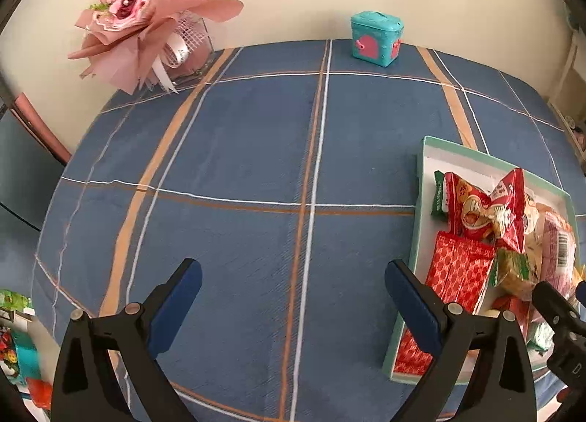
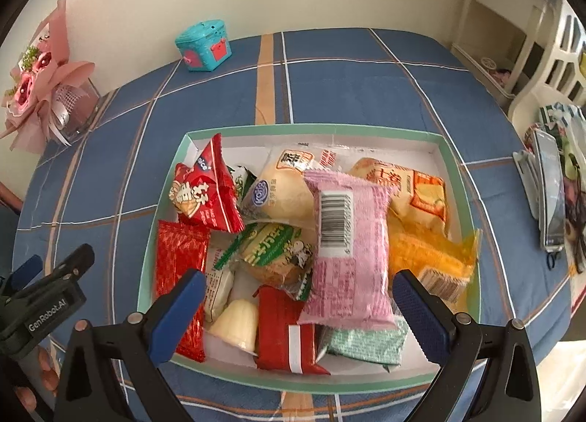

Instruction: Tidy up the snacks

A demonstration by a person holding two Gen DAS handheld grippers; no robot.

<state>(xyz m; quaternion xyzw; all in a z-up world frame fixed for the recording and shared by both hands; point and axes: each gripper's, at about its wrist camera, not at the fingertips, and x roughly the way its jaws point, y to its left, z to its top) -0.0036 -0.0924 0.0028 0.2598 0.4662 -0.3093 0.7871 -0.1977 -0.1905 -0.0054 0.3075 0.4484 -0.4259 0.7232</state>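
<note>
Hovering your right gripper (image 2: 295,306) w/ jaws wide over the green-rimmed cardboard box (image 2: 311,128) piled w/ snack packets — pink barcode packet (image 2: 348,239) on top. Left gripper (image 1: 293,306) — also wide, above the blue plaid tablecloth (image 1: 238,165).

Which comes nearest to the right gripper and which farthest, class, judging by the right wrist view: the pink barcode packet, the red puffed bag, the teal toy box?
1. Pink barcode packet: lies in the snack box, reaching down between the fingers of the right gripper.
2. Red puffed bag: the box's far left corner.
3. Teal toy box: far edge of the table, by the wall.
</note>
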